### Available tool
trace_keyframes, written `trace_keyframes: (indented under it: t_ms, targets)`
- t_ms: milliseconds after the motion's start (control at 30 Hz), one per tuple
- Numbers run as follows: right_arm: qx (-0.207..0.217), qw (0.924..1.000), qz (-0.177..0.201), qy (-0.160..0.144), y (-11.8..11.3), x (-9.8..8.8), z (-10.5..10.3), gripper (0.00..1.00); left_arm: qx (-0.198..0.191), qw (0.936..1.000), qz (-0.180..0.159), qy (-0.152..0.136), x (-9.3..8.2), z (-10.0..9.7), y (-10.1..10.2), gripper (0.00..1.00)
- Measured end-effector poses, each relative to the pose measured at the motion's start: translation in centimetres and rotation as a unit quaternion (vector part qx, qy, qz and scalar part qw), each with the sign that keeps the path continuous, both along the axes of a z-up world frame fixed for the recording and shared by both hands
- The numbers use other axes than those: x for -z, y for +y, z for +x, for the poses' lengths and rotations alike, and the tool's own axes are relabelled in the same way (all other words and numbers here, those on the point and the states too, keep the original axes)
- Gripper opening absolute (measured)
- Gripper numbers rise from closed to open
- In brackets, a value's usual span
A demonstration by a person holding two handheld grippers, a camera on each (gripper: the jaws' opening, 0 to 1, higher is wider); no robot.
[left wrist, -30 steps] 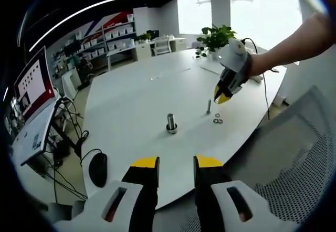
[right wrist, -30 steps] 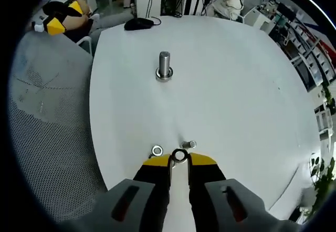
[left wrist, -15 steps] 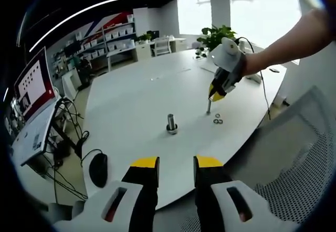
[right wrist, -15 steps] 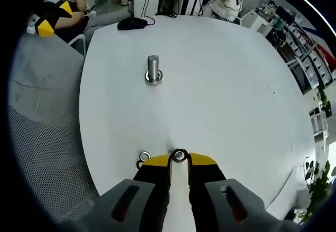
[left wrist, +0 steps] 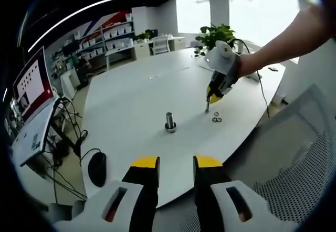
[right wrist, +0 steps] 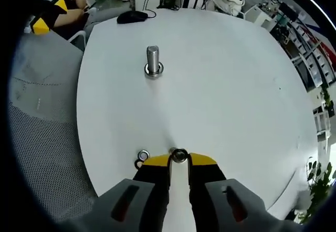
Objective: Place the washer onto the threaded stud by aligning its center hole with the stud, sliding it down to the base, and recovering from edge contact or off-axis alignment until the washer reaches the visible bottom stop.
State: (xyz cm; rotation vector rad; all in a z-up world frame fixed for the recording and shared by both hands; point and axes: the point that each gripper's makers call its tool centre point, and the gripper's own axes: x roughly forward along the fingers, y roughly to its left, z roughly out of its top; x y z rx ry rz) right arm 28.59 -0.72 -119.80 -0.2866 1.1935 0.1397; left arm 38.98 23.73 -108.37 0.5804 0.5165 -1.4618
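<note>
My right gripper [right wrist: 179, 159] is shut on a small metal washer [right wrist: 179, 155], held flat between its yellow tips. In the left gripper view that gripper [left wrist: 211, 96] hangs just above a thin upright stud [left wrist: 207, 106] on the white table [left wrist: 131, 95]. The right gripper view has the thin stud almost hidden under the washer. Two loose washers [left wrist: 216, 118] lie beside the thin stud; they also show as loose washers [right wrist: 142, 156] left of my right fingertips. A thicker threaded stud [right wrist: 153, 61] stands farther along the table [right wrist: 226, 85]. My left gripper [left wrist: 176, 165] is open, off the table's near edge.
The thick stud [left wrist: 170, 122] stands mid-table on a ring base. A black mouse [left wrist: 97, 169] lies at the table's left end, cables below it. A mesh chair [left wrist: 294, 153] stands beside the table edge. A potted plant [left wrist: 215, 35] sits at the far end.
My right gripper has come down and left with the washer, from above the loose washers to right over the thin stud. The left gripper has stayed still.
</note>
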Motion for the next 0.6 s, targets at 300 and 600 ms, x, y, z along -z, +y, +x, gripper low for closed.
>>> trace_keyframes:
  t_ms: [300, 600]
  targets:
    - [0.006, 0.9996, 0.004, 0.027, -0.5, 2.3, 0.2, 0.15, 0.008, 0.9999, 0.008, 0.002, 0.4, -0.2, 0.1, 0.23]
    - [0.026, 0.9985, 0.017, 0.045, -0.9, 3.3, -0.4, 0.15, 0.009, 0.9998, 0.015, 0.008, 0.6, -0.4, 0.1, 0.21]
